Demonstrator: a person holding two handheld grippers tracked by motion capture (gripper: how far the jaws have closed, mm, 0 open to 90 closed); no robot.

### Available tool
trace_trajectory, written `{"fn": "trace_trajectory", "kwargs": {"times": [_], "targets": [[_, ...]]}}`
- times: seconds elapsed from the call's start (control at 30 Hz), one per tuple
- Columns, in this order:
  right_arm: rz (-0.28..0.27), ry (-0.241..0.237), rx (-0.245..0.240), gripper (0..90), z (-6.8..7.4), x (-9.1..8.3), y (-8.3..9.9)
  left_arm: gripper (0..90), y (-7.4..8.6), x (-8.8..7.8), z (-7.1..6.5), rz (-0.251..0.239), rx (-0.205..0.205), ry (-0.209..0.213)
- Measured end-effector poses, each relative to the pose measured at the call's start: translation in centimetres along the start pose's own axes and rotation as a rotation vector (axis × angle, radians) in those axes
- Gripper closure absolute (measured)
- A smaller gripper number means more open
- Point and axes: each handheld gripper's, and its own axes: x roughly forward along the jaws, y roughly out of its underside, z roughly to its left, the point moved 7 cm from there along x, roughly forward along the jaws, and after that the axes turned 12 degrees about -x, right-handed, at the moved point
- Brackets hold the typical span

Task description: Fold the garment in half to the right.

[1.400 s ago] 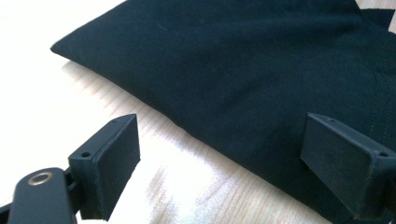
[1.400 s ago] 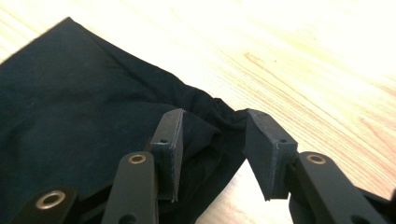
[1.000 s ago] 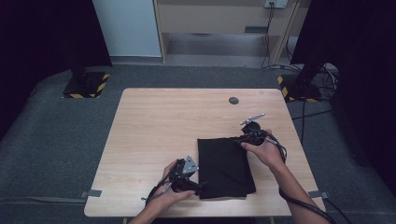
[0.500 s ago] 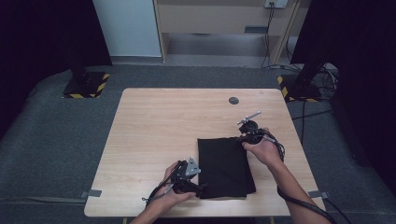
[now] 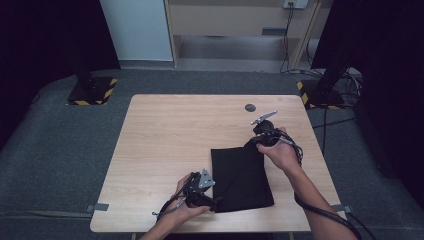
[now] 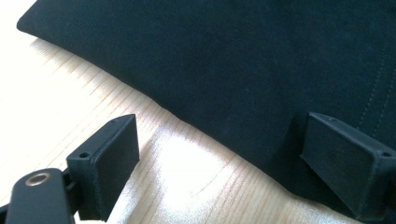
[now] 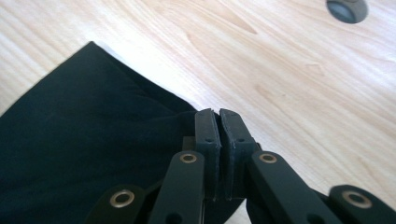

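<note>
The right gripper (image 7: 218, 114) has just snapped closed, and its two black jaws now meet with a thin fold of the cloth (image 7: 88, 154) pinched between them at the far right corner. A second ago that corner lay flat on the table (image 5: 170, 130); now it stands up in a small peak under the right hand (image 5: 282, 152), which has come up a little with it. So the grip has taken, and I'd say the lift of that corner has begun.

The left gripper (image 6: 233, 154) has not budged. Its jaws stand wide apart at the near left edge of the cloth: one pad rests over bare wood, the other over the dark fabric, with the hem running between them. Nothing is clamped there, and from above the left hand (image 5: 187, 200) simply sits at that corner.

The cloth itself is a black folded rectangle lying on the right half of the table, nearer the person's edge, flat everywhere but at the pinched corner. A small dark disc (image 5: 250, 107) sits well beyond it.

With one corner held and the other not, my guess is that a fold or a lift waits on the left jaws closing; pulling now would likely drag the cloth askew.
</note>
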Motion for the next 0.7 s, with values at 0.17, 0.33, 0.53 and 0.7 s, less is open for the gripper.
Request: {"fn": "trace_trajectory", "kwargs": {"times": [0.17,0.33,0.53,0.7], "targets": [[0.032,0.026,0.023,86.6,-0.8,1.7,1.2,10.9,0.2,0.2,-0.2,0.005,-0.002,-0.002],[0.021,0.020,0.073,78.5,-0.7,3.2,2.3,10.5,0.0,-0.2,-0.3,0.000,0.002,0.004],[-0.046,0.048,0.079,67.2,-0.9,1.0,2.4,10.0,-0.4,-1.2,0.1,-0.017,-0.010,0.000],[-0.058,0.029,0.052,63.5,0.5,-1.1,4.6,10.0,-0.3,-1.3,0.6,-0.013,-0.015,-0.010]]}}
